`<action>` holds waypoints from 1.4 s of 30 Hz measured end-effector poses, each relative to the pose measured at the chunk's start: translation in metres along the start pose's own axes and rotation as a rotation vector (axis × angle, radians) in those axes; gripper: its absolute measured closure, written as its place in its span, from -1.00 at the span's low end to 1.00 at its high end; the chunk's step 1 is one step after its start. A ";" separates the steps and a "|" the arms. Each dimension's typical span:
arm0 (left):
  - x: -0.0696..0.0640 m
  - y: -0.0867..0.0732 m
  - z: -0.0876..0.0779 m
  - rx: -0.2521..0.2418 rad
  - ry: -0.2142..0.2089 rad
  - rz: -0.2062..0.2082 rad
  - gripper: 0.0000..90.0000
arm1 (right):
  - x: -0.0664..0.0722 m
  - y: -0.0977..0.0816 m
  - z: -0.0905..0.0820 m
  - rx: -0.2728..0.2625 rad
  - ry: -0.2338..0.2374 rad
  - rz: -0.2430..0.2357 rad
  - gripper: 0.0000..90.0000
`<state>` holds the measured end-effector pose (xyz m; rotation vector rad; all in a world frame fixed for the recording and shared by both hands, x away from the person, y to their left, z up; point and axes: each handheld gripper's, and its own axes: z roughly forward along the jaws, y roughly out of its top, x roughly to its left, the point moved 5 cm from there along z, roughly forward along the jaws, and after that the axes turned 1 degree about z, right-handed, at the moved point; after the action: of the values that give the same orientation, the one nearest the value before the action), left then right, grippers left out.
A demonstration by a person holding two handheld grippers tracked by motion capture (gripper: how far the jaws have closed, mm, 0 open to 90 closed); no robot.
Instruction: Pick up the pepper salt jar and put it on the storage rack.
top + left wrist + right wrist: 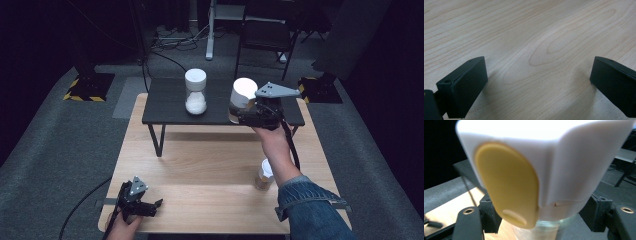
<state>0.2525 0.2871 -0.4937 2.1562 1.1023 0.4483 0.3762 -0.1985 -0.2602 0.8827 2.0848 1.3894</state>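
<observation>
Gripping: right gripper point(248, 113) pinches glass jar point(241, 100), white lid with yellow flap.
Resting: left gripper point(156, 206) spread on pale wood-grain table point(210, 165).
Holding: clear jar point(195, 92) at 12 o'clock, white powder.

High cam overlooks table point(200, 170); left cam close on same wood.

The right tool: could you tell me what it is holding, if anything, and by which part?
The right tool grips the white-capped jar by its clear glass body, below the cap, at the black shelf.
</observation>
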 end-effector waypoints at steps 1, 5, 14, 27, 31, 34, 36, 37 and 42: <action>0.000 0.000 0.000 0.000 0.001 0.000 -0.98 | -0.002 0.002 0.002 0.001 -0.007 0.003 -0.34; 0.000 0.001 0.001 0.002 0.001 0.001 -0.99 | -0.010 0.004 0.014 0.010 -0.027 0.017 -0.34; 0.001 0.001 0.001 0.003 -0.003 0.003 -0.99 | -0.024 0.003 0.038 0.058 -0.047 0.049 -0.34; 0.002 0.001 0.002 -0.001 0.003 -0.003 -0.99 | -0.029 0.001 0.039 0.058 -0.032 0.061 -0.65; 0.002 0.002 0.002 0.000 0.003 -0.003 -0.99 | -0.026 -0.001 0.028 0.046 -0.044 0.042 -0.82; 0.002 0.002 0.002 0.000 0.002 -0.003 -0.99 | -0.026 -0.008 0.012 0.030 -0.043 0.045 -0.83; 0.003 0.002 0.002 0.000 -0.001 0.001 -0.99 | -0.025 -0.012 0.000 0.015 -0.043 0.040 -0.83; 0.003 0.002 0.002 0.000 -0.002 0.002 -0.99 | -0.025 -0.014 -0.006 0.012 -0.047 0.034 -0.83; 0.005 0.003 0.002 0.001 -0.002 0.002 -0.99 | -0.029 -0.025 -0.039 -0.020 -0.063 0.041 -0.84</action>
<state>0.2582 0.2888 -0.4937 2.1579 1.0997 0.4466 0.3620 -0.2509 -0.2676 0.9541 2.0138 1.3830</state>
